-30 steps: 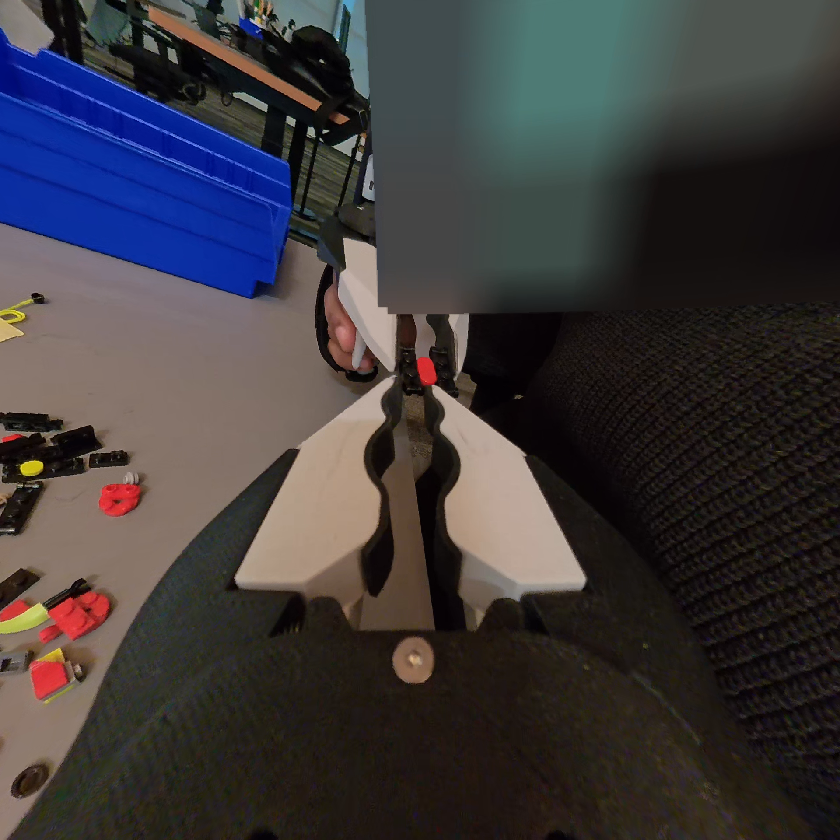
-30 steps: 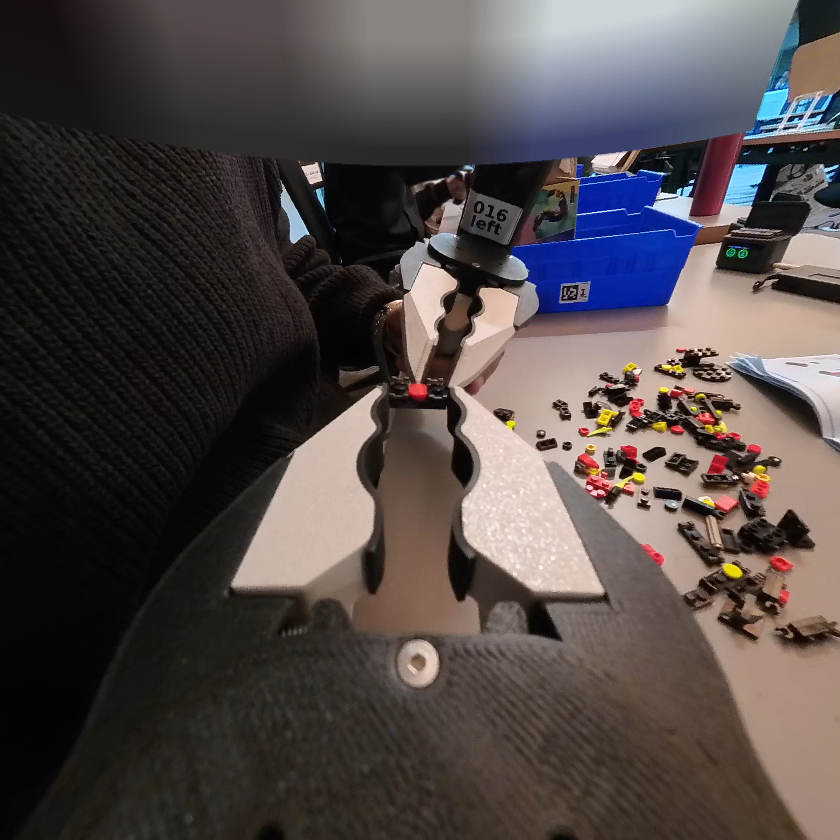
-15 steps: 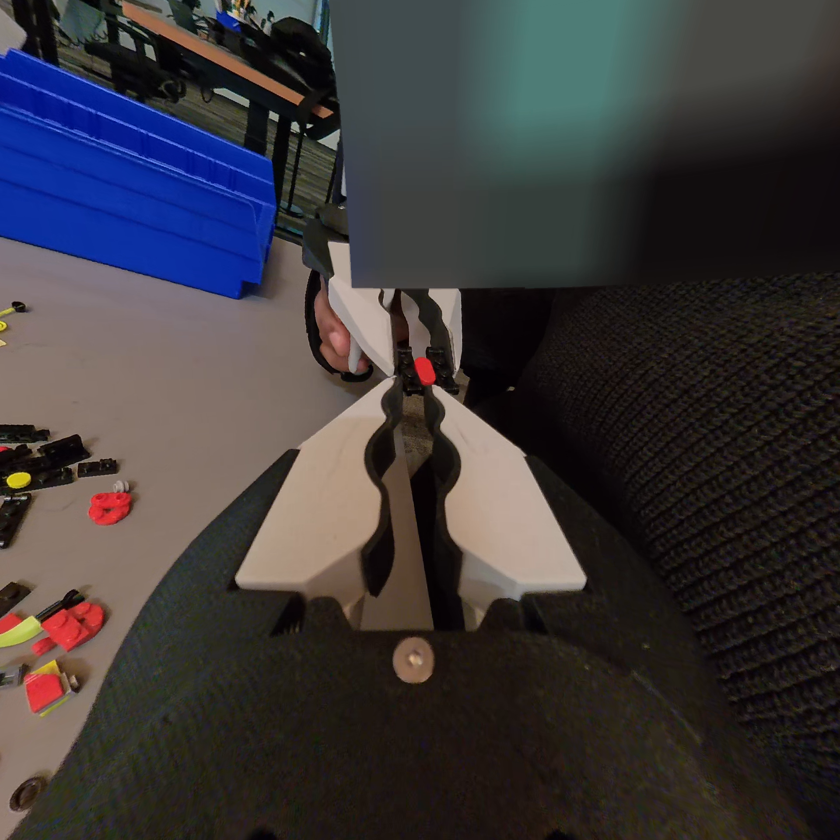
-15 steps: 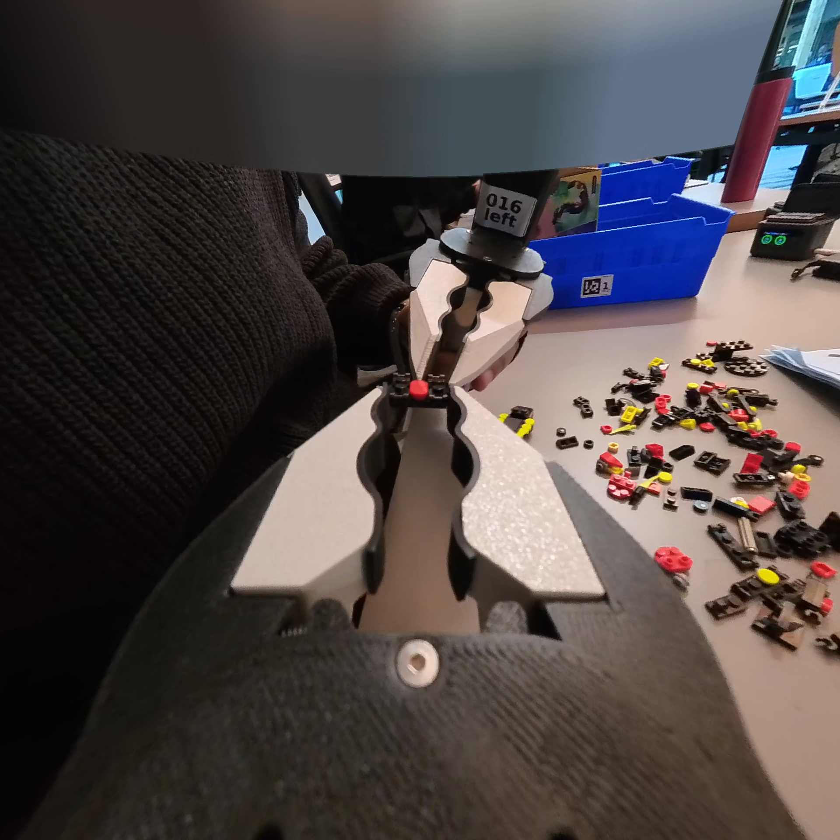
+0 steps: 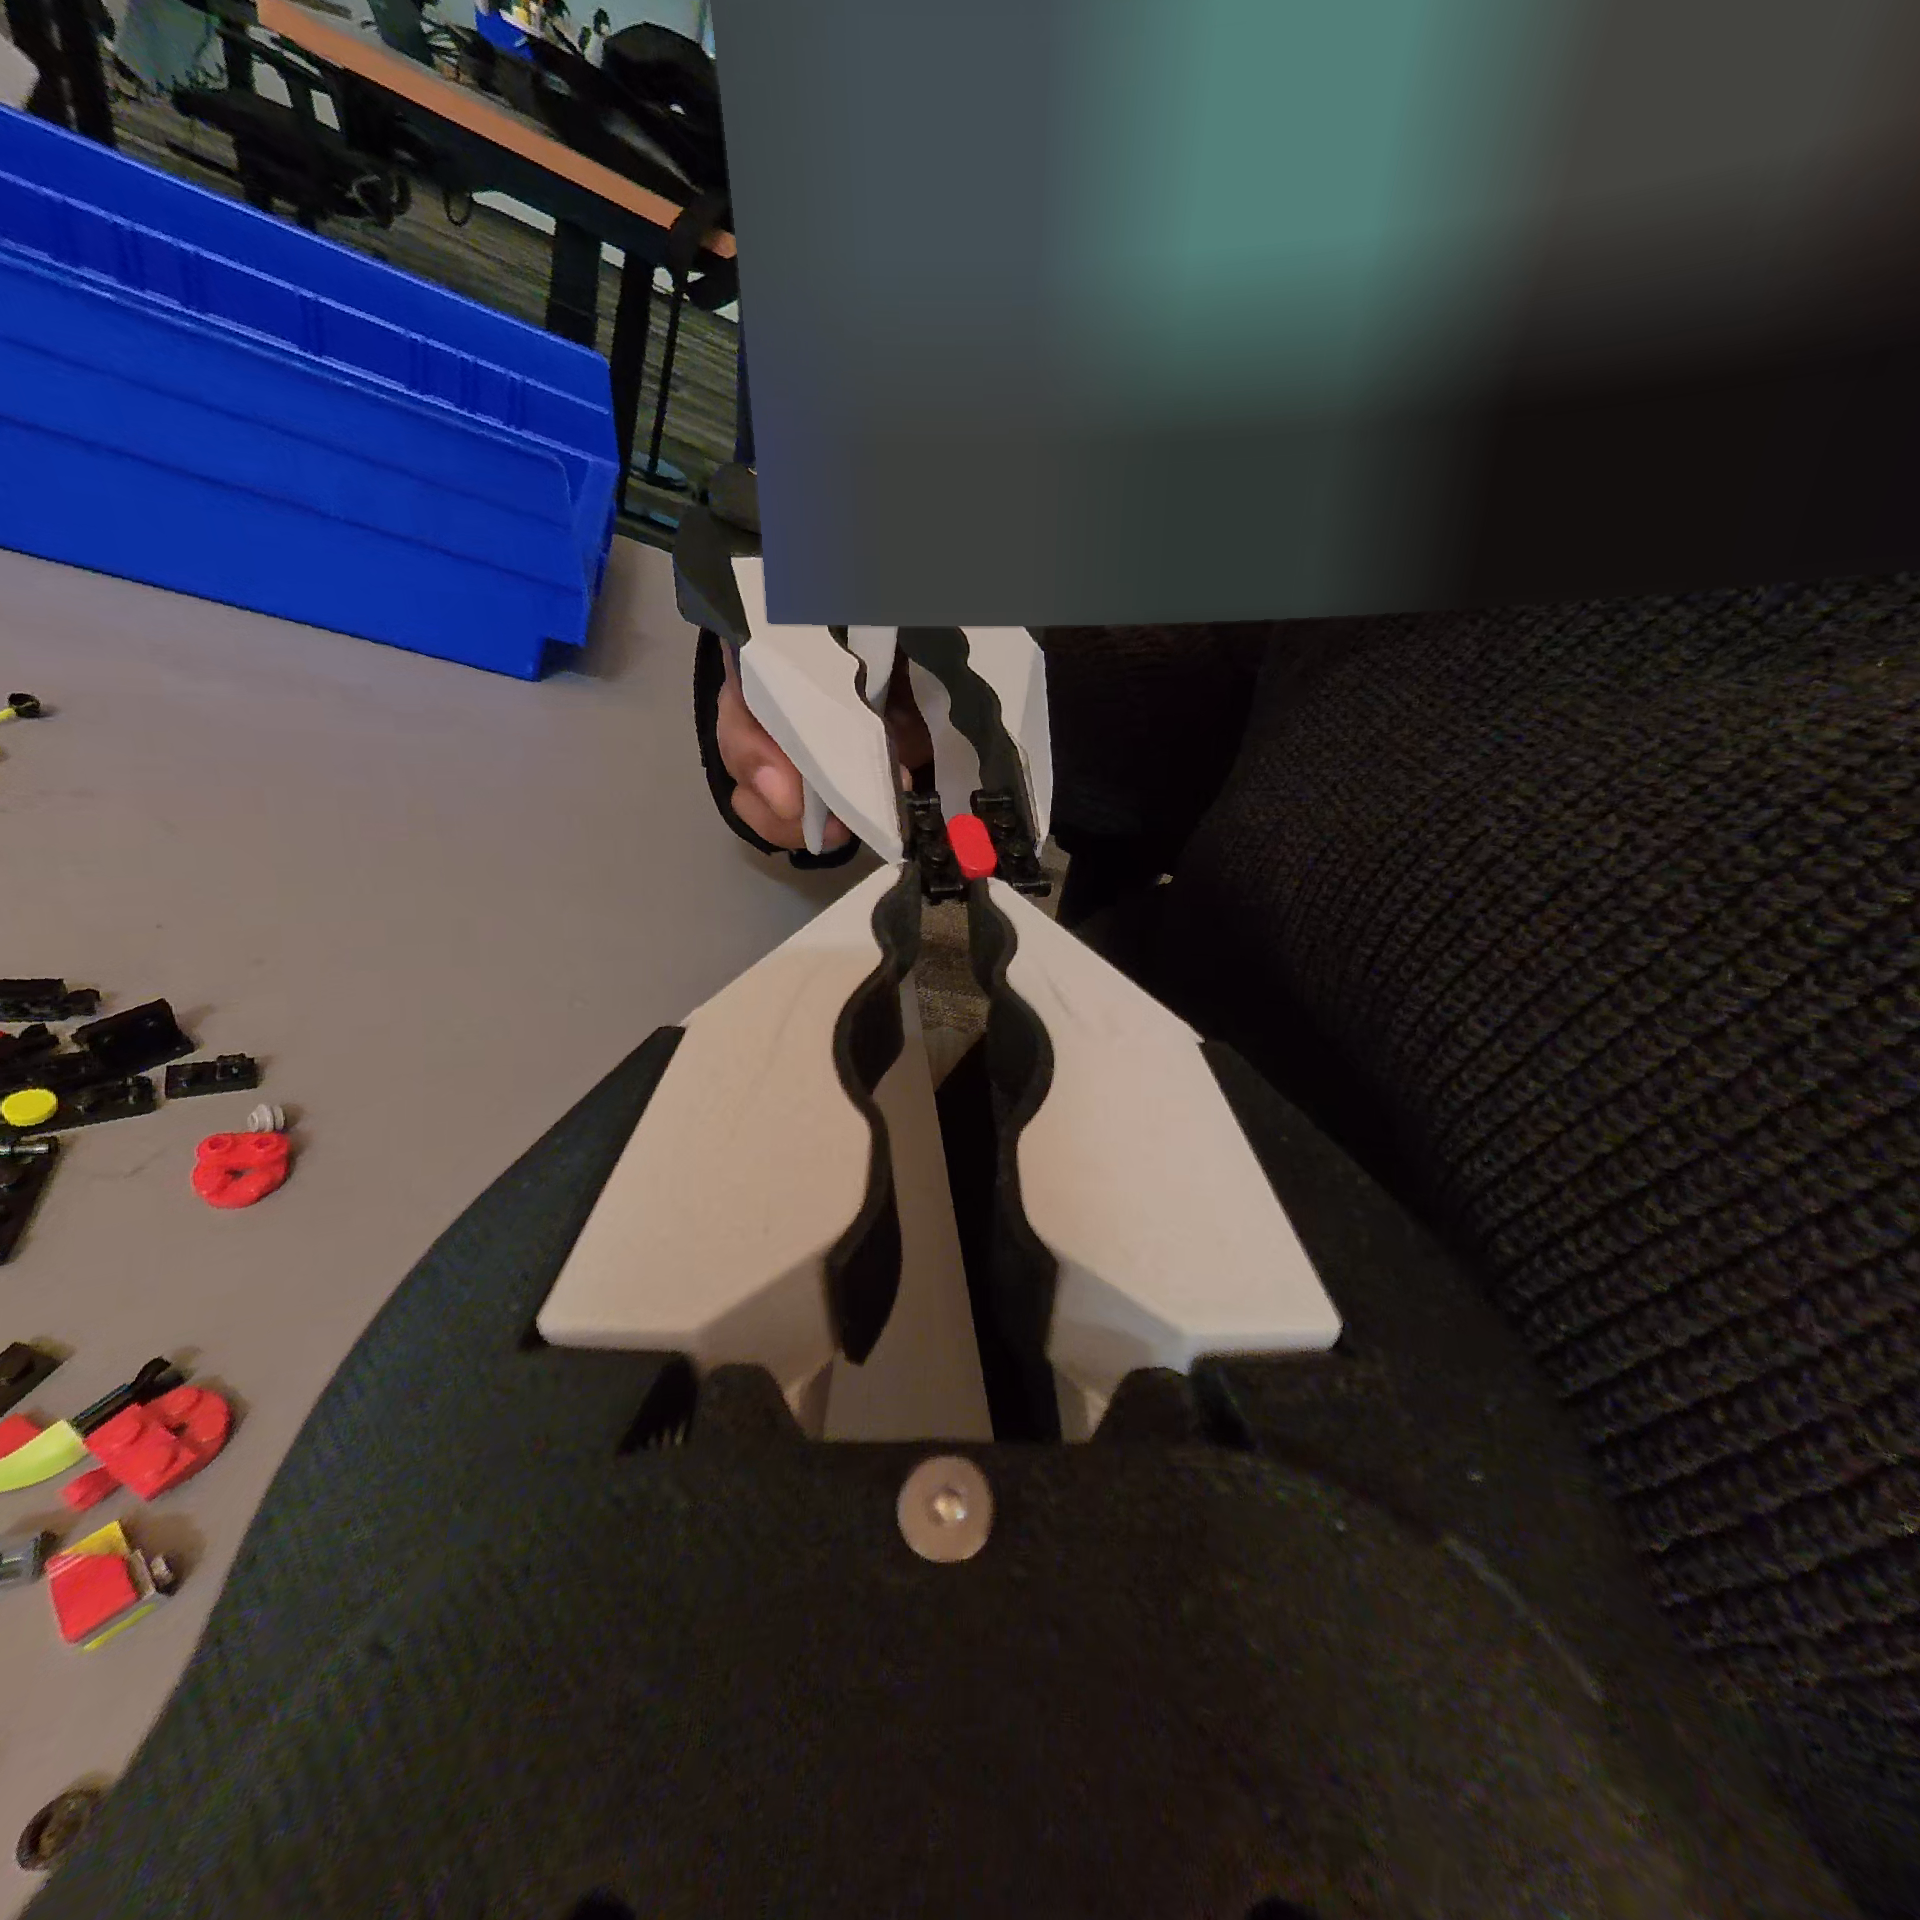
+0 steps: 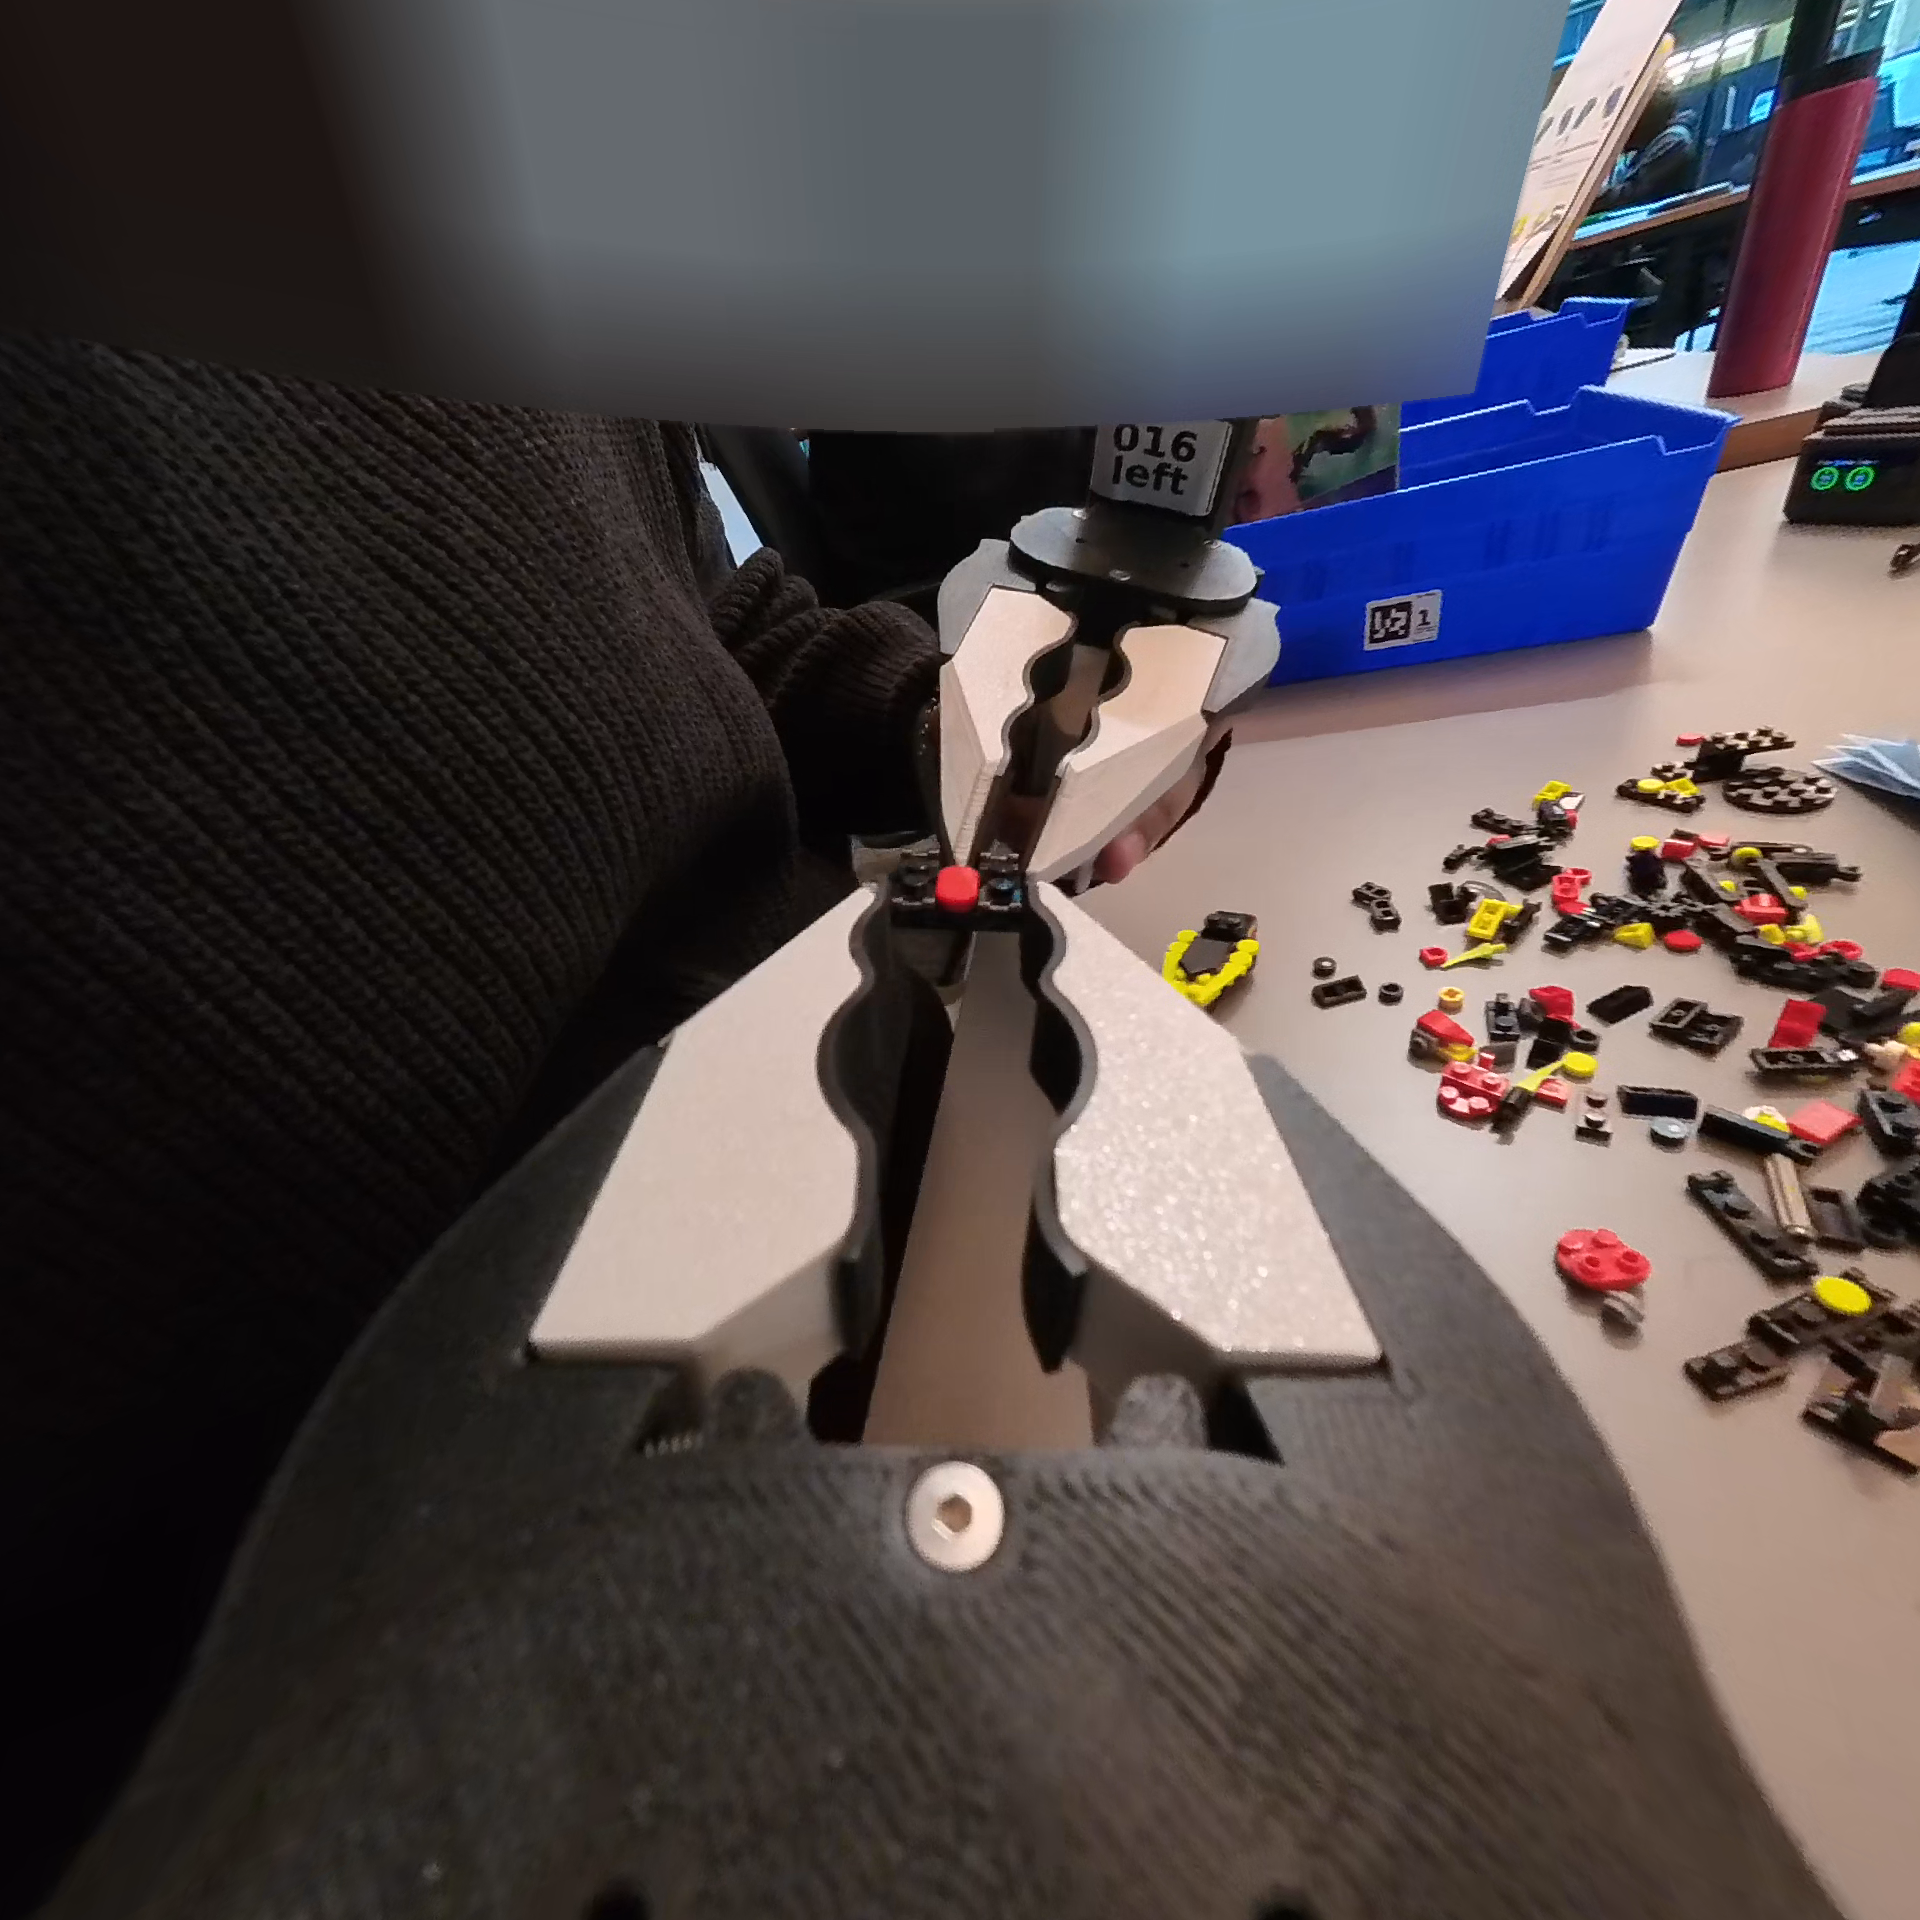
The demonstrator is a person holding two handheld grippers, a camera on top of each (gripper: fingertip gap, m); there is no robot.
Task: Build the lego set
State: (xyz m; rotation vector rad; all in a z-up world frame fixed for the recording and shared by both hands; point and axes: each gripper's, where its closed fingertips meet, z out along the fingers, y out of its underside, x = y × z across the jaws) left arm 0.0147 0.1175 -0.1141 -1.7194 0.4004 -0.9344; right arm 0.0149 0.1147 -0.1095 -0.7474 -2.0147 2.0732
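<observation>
A: Start at the near end. What does the right gripper (image 6: 956, 914) have?

B: A small black plate assembly (image 6: 961, 902) with a red stud (image 6: 956, 886) on top. It sits at 12 o'clock from that camera, right at the fingertips, and both pads press on its ends. Its long axis runs 9 to 3, straight across the fingers.

A: And the left gripper (image 5: 948, 881)?

B: It comes in from the far side, tip to tip with the right one. Its fingers are nearly together, pinching the plate's near edge; from its own camera the assembly (image 5: 971, 850) lies at 12, with the red stud (image 5: 970, 844) in the middle.

A: So both are on the same piece?

B: Yes, held in the air between them, in front of the person's black sweater (image 6: 364, 779). The right grips it lengthwise, the left crosswise.

A: Which is nearer the loose parts?

B: Neither is close. The brick pile (image 6: 1683, 997) lies on the table (image 6: 1351, 790) at about 2 o'clock in the right view, well apart from the tips. A yellow-and-black piece (image 6: 1210, 951) is nearest. Beyond it, at 1 o'clock, stands a blue bin (image 6: 1507, 540).
</observation>
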